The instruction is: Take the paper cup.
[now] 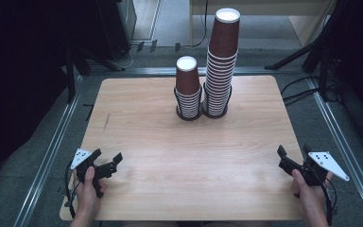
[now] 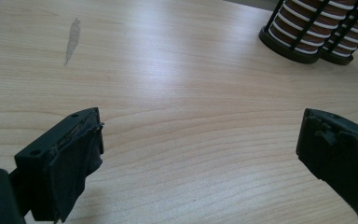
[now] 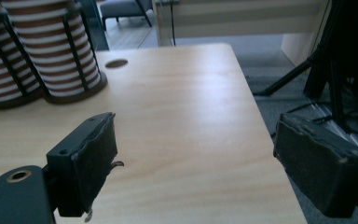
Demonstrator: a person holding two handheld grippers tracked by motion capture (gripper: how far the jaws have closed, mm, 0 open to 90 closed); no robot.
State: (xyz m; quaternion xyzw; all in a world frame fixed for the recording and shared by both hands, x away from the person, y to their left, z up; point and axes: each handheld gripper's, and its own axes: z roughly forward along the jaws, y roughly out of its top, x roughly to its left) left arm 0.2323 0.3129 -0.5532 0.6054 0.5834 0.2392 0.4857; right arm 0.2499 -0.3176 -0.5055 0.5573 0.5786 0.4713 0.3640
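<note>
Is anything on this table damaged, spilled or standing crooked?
Little stands out. The taller cup stack leans slightly in its black holder, beside the shorter stack. The table has a small grey scuff mark on its left part. Nothing is spilled.

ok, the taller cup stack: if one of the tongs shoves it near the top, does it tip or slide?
The taller cup stack would probably tip: it rises far above its black wire holder. The cups look like thin paper, so likely light and crushable. The top cup probably lifts off alone, since the cups appear only nested.
</note>
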